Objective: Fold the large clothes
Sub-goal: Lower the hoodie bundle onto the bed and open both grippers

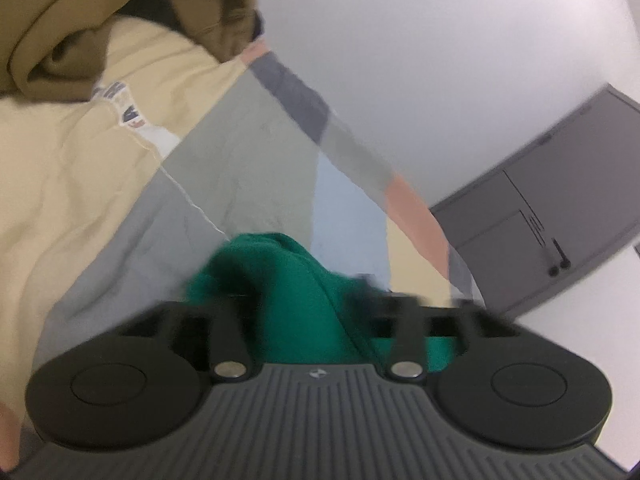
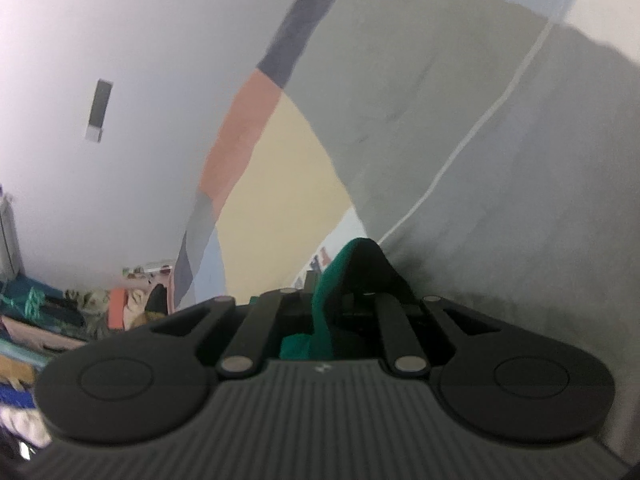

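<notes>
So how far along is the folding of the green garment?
Early. Nothing looks folded yet. In hand: the left gripper and right gripper each pinch the green fabric garment, lifted over the colour-block patchwork bedspread. Left: every fold and laying it flat.

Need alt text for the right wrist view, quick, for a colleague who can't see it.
The right gripper is shut on green cloth, which bunches up between its fingers. Behind it lies a colour-block sheet in grey, yellow, pink and navy. A heap of mixed clothes sits at lower left.
</notes>
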Motion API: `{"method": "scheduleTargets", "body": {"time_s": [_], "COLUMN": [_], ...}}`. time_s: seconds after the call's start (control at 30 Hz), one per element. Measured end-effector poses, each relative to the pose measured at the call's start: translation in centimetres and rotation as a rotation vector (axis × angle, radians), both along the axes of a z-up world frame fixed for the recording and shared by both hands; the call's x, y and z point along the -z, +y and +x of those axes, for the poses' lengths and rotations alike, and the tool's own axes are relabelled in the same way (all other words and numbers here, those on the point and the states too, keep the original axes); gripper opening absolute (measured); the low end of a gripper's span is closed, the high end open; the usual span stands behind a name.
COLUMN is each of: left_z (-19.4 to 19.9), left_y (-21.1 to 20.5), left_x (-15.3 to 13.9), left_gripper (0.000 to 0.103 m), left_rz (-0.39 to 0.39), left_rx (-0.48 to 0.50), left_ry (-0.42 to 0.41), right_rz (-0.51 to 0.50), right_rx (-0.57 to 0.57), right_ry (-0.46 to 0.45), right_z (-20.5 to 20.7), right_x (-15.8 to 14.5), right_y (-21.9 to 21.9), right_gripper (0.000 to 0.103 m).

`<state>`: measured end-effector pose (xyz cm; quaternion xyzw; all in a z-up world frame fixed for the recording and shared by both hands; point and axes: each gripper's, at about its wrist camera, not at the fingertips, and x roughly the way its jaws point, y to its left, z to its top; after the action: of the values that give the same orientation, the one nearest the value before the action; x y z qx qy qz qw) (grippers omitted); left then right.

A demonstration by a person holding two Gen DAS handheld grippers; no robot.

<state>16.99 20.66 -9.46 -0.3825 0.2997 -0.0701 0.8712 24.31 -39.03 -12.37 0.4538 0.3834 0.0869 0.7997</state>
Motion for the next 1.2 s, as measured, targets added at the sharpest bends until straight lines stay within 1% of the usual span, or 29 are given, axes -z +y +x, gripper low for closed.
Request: {"method": "scheduleTargets", "body": {"time_s": [0.03, 0.07, 0.1, 0.13, 0.17, 0.23, 0.27, 0.37, 0.43, 0.5, 0.57, 0.63, 0.67, 0.8, 0.87, 0.93, 0.97, 1.03, 1.07, 1.13, 1.2], "left_z": [-0.7, -1.5, -2.2, -3.1, -4.0, -6.0, -6.9, -9.7, -11.3, -12.8, -13.8, -14.5, -14.6, -14.3, -14.1, -13.8, -13.5, -12.9, -12.7, -12.2, -11.6], "left_y": [-0.3, -0.6, -0.9, -1.2, -1.5, -2.2, -2.7, -4.7, -6.3, -8.1, -9.7, -11.2, -11.7, -13.2, -13.7, -14.3, -14.6, -15.5, -15.9, -16.3, -16.4], "left_x": [-0.6, -1.4, -2.1, -3.1, -3.9, -5.4, -6.1, -8.2, -9.0, -9.1, -8.5, -7.7, -7.2, -5.8, -5.4, -4.8, -4.5, -3.8, -3.3, -2.4, -1.7], "left_gripper": [0.077, 0.079, 0.08, 0.081, 0.084, 0.086, 0.087, 0.088, 0.089, 0.089, 0.089, 0.089, 0.089, 0.089, 0.089, 0.089, 0.089, 0.089, 0.088, 0.089, 0.089], "left_rz": [0.013, 0.047, 0.082, 0.126, 0.158, 0.23, 0.268, 0.389, 0.438, 0.472, 0.48, 0.484, 0.489, 0.503, 0.507, 0.493, 0.502, 0.544, 0.547, 0.533, 0.523], "left_rx": [-0.003, -0.017, -0.025, -0.032, -0.042, -0.061, -0.065, -0.05, -0.032, -0.01, 0.019, 0.072, 0.082, 0.115, 0.118, 0.143, 0.151, 0.165, 0.181, 0.195, 0.204], "left_ry": [-0.011, -0.024, -0.036, -0.054, -0.069, -0.097, -0.11, -0.165, -0.189, -0.188, -0.184, -0.163, -0.15, -0.121, -0.125, -0.129, -0.128, -0.11, -0.091, -0.06, -0.038], "right_rz": [-0.017, -0.029, -0.031, -0.033, -0.045, -0.11, -0.151, -0.252, -0.316, -0.369, -0.381, -0.377, -0.384, -0.476, -0.52, -0.551, -0.549, -0.55, -0.552, -0.574, -0.609], "right_rx": [-0.013, -0.024, -0.031, -0.032, -0.026, -0.006, -0.002, -0.041, -0.073, -0.09, -0.113, -0.158, -0.184, -0.277, -0.322, -0.35, -0.356, -0.357, -0.362, -0.376, -0.386], "right_ry": [-0.013, -0.033, -0.057, -0.08, -0.093, -0.132, -0.167, -0.246, -0.3, -0.351, -0.397, -0.423, -0.43, -0.441, -0.459, -0.471, -0.471, -0.459, -0.463, -0.47, -0.453], "right_z": [-0.3, -0.6, -0.8, -1.4, -2.0, -3.7, -4.8, -7.6, -9.8, -11.7, -13.5, -15.0, -15.6, -17.7, -17.8, -17.5, -17.4, -16.9, -16.7, -16.5, -15.9], "right_x": [-0.6, -1.2, -1.8, -2.6, -3.3, -5.3, -6.5, -9.2, -10.6, -11.8, -12.4, -12.6, -12.4, -11.6, -11.3, -11.0, -10.8, -10.3, -10.1, -9.8, -9.5], "right_y": [0.1, 0.2, 0.2, 0.2, 0.2, 0.3, 0.4, 1.3, 1.9, 3.0, 4.2, 5.9, 6.7, 11.0, 12.9, 14.3, 14.7, 15.4, 15.8, 16.5, 17.4], "right_gripper": [0.022, 0.039, 0.059, 0.068, 0.08, 0.081, 0.081, 0.081, 0.081, 0.081, 0.081, 0.081, 0.081, 0.081, 0.08, 0.08, 0.079, 0.079, 0.077, 0.068, 0.056]}}
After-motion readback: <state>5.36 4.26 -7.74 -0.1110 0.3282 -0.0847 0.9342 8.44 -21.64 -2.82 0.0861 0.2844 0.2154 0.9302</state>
